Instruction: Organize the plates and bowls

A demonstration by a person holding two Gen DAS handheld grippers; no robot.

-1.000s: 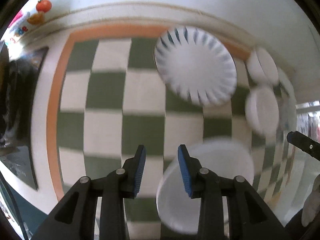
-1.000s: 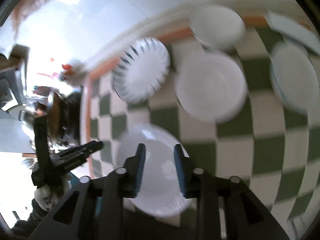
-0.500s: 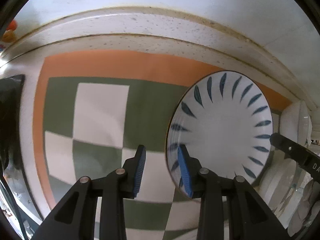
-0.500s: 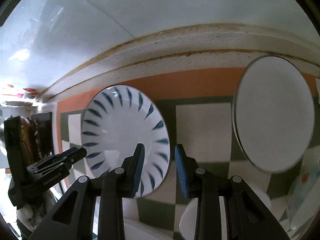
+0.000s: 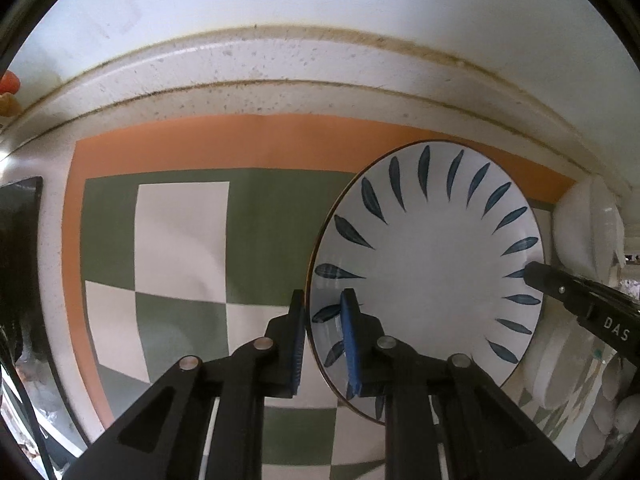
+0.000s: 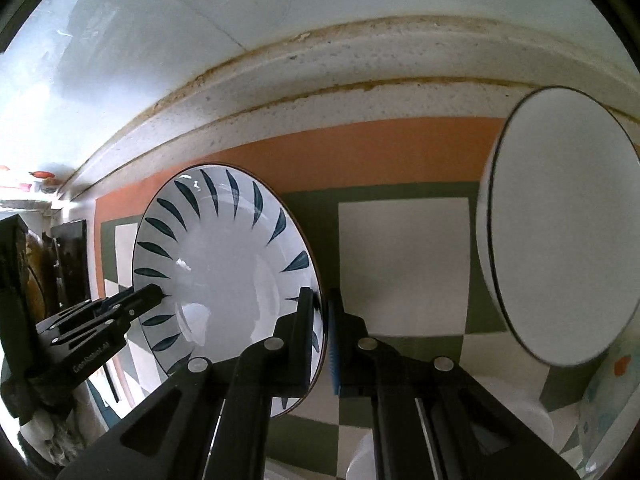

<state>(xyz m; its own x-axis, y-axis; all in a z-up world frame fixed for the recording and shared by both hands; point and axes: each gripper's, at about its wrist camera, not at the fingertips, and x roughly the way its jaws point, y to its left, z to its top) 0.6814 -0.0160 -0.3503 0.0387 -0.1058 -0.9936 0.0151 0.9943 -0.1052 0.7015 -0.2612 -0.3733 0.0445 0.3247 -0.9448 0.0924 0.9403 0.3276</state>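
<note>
The leaf-pattern plate [image 5: 428, 276], white with dark blue leaf strokes around its rim, lies on the checkered mat [image 5: 180, 240] close to the mat's orange border and the speckled white counter edge [image 5: 280, 92] behind it. The left gripper [image 5: 322, 340] straddles the plate's left rim: one blue-padded finger stands outside the rim and the other over the plate's inner face, with the rim between them. The fingers are drawn close on the rim, though full contact on both pads cannot be confirmed from the left wrist view. In the right wrist view the same plate [image 6: 224, 280] is seen with the right gripper [image 6: 322, 332] set on its opposite rim, fingers closed narrowly about the edge, one finger over the inner face and one outside. Each gripper is visible from the other's camera: the right one enters at the plate's far rim [image 5: 580, 304], the left one likewise [image 6: 104, 320], its tip touching the rim. A plain white plate with a dark rim line [image 6: 560, 232] sits to the right of the patterned plate, well apart from it. Further white bowls or plates [image 5: 584, 232] lie at the right edge of the left wrist view, their form unclear. The wall [image 5: 320, 0] behind the counter is white.
</note>
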